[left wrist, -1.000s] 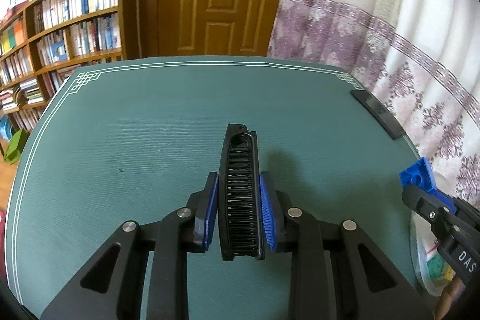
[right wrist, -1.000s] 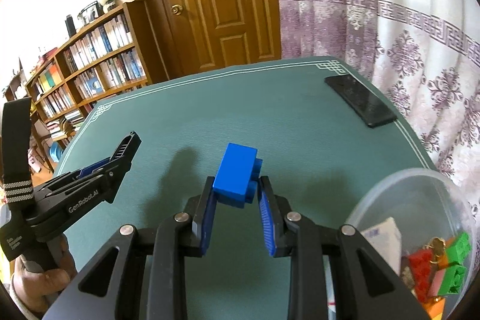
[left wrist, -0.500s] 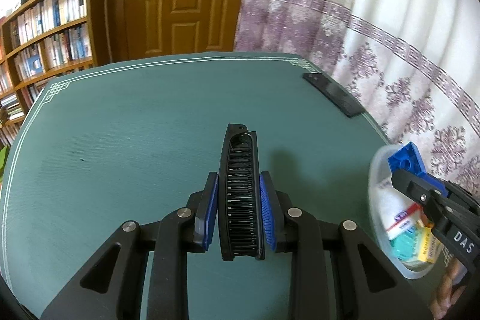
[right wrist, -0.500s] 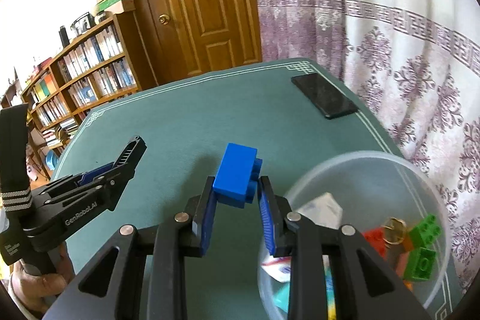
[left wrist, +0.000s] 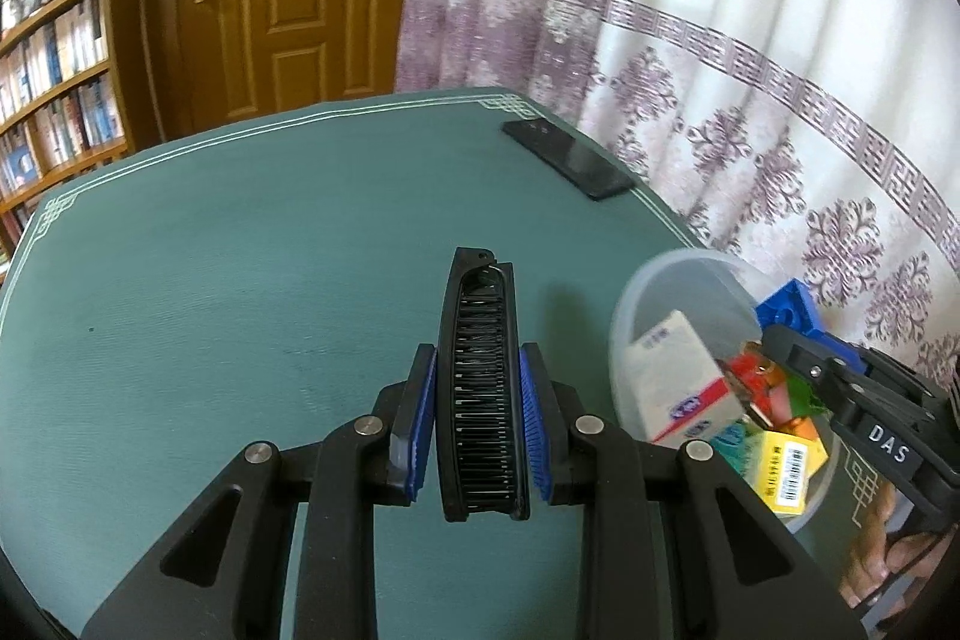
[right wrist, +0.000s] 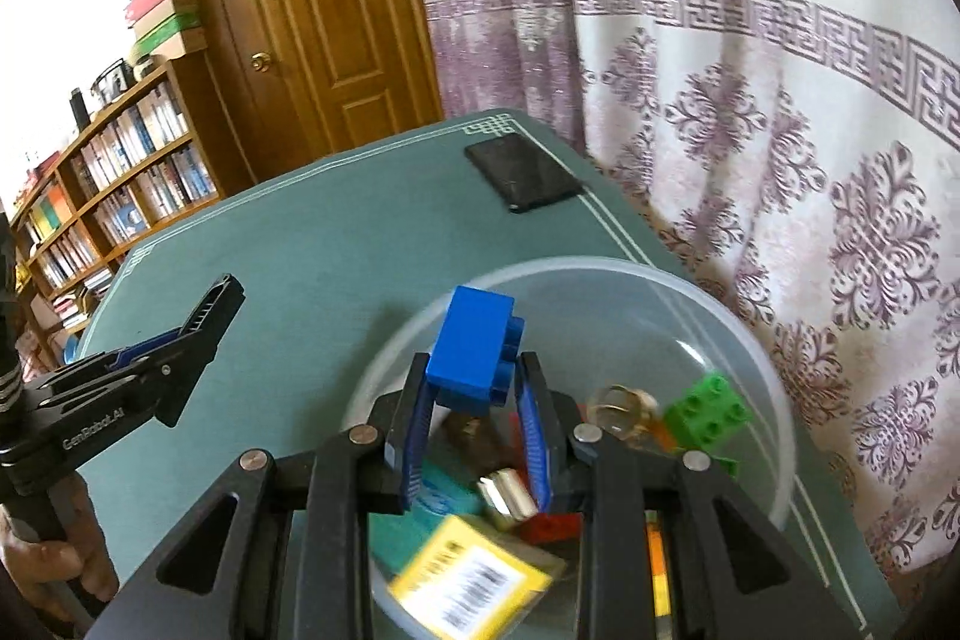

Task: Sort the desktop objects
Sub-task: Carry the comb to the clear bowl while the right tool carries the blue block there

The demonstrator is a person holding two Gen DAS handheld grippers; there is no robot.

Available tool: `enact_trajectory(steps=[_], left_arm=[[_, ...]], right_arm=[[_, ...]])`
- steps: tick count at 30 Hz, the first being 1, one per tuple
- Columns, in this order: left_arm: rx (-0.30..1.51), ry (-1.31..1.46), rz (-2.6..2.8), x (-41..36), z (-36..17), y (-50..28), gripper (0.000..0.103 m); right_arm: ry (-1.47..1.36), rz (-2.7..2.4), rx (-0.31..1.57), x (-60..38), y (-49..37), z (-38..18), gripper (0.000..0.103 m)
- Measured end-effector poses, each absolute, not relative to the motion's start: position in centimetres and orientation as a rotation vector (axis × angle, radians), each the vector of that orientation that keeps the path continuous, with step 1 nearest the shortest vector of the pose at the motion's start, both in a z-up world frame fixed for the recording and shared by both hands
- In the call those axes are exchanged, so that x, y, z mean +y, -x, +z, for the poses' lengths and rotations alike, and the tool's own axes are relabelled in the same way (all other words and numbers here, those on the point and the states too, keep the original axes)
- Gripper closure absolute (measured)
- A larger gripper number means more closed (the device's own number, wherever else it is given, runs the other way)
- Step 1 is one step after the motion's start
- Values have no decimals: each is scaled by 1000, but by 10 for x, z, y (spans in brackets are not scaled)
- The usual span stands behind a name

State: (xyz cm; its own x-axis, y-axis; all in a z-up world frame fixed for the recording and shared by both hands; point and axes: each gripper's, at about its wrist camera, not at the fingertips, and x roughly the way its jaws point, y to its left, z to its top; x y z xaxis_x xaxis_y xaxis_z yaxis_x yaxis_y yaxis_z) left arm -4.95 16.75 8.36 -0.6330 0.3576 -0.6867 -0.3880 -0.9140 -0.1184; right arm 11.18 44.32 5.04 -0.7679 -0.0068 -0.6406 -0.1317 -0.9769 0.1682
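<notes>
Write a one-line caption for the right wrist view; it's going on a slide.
Right gripper holds a blue building brick over a clear plastic bowl of sorted items.

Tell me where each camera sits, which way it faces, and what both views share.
Left wrist: on the left tongs, looking down along a clamped black folding comb across the green table; right tongs and a hand at right.
Right wrist: on the right tongs, over the clear plastic tub, gripping a blue toy brick; left tongs at left.
Shared: tub, black phone, wooden door.
</notes>
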Motion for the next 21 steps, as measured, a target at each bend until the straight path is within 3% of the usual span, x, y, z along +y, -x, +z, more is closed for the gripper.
enact_trajectory(steps=[21], left_arm=[[180, 993, 2314, 276, 98, 19, 74]], right_arm=[[1055, 2861, 376, 500, -137, 30, 72]])
